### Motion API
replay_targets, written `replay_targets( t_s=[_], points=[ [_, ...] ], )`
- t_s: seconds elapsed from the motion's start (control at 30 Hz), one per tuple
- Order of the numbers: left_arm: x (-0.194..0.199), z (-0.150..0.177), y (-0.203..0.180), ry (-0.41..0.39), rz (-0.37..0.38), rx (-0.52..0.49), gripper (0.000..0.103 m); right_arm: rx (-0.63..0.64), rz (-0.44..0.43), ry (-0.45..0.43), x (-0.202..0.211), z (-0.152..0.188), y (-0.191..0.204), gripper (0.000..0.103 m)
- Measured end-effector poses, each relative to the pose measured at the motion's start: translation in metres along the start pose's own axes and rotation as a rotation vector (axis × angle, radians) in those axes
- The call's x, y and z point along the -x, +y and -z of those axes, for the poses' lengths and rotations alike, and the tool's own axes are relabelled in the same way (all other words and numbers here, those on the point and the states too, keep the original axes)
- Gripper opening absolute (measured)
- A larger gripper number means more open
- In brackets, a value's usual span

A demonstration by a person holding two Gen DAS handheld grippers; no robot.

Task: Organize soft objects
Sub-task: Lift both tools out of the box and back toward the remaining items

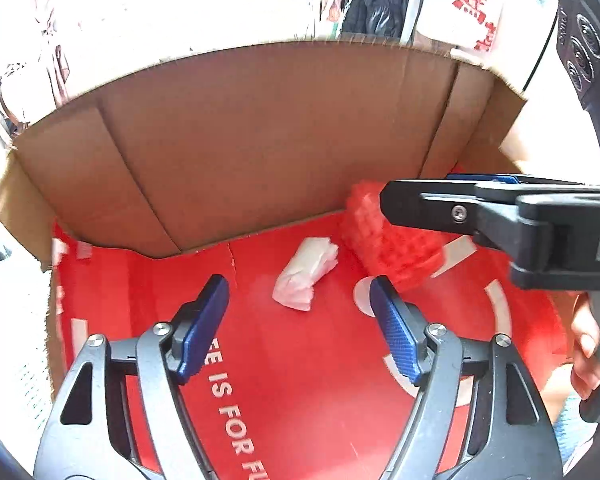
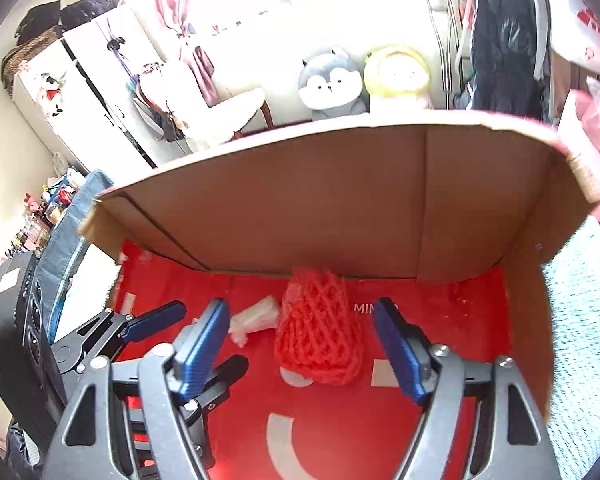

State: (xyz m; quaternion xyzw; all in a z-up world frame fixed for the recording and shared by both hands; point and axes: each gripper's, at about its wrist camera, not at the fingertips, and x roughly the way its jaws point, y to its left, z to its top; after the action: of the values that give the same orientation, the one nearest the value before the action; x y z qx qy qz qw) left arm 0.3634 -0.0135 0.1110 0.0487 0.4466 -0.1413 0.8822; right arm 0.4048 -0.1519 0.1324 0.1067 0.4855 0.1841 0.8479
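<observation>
A red knitted bundle [image 2: 320, 336] lies on the red floor of a cardboard box [image 2: 340, 200], near the back wall; it also shows in the left wrist view [image 1: 384, 244]. A small white tissue pack [image 1: 306, 276] lies just left of it, also in the right wrist view [image 2: 256, 318]. My left gripper [image 1: 300, 324] is open and empty above the box floor, short of the pack. My right gripper [image 2: 300, 344] is open, its fingers either side of the red bundle and a little nearer than it. The right gripper's body crosses the left wrist view [image 1: 480, 208].
The box has brown walls at the back [image 1: 240, 140] and right [image 2: 548, 280]. Two plush toys [image 2: 332, 84] sit behind the box. A white wardrobe [image 2: 88, 100] and a chair stand at the far left. A hand [image 1: 588, 348] holds the right gripper.
</observation>
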Motion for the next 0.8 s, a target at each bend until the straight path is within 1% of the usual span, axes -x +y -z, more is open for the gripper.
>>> replay_targets(
  t_s=[0.13,0.23,0.27,0.3,0.37,0.43,0.5,0.6,0.7,0.8],
  points=[
    [0.028,0.004,-0.003,-0.052,0.007,0.015,0.079,0.030,0.010,-0.052,0.028,0.005,0.013,0.083],
    [0.041,0.013,-0.003,-0.095,0.003,0.022,0.086,0.044,0.013,-0.096,0.052,0.012,0.021,0.085],
    [0.052,0.018,0.000,-0.115,0.005,0.022,0.088,0.051,0.017,-0.114,0.062,0.014,0.024,0.086],
    [0.056,0.023,0.004,-0.132,0.005,0.022,0.090,0.056,0.017,-0.129,0.070,0.017,0.026,0.088],
    [0.074,0.030,-0.002,-0.169,-0.003,0.023,0.091,0.061,0.013,-0.163,0.089,0.024,0.032,0.092],
    [0.102,0.031,-0.002,-0.213,-0.004,0.029,0.092,0.068,0.010,-0.208,0.108,0.033,0.038,0.094],
    [0.112,0.040,-0.005,-0.251,0.002,0.045,0.095,0.084,0.018,-0.251,0.128,0.043,0.043,0.097],
    [0.129,0.046,-0.011,-0.317,0.006,0.074,0.098,0.114,0.039,-0.314,0.155,0.062,0.051,0.100],
    [0.151,0.060,-0.014,-0.383,0.011,0.072,0.098,0.146,0.077,-0.382,0.181,0.082,0.059,0.103],
    [0.171,0.075,-0.020,-0.440,0.006,0.074,0.098,0.163,0.089,-0.436,0.203,0.105,0.062,0.103]
  ],
)
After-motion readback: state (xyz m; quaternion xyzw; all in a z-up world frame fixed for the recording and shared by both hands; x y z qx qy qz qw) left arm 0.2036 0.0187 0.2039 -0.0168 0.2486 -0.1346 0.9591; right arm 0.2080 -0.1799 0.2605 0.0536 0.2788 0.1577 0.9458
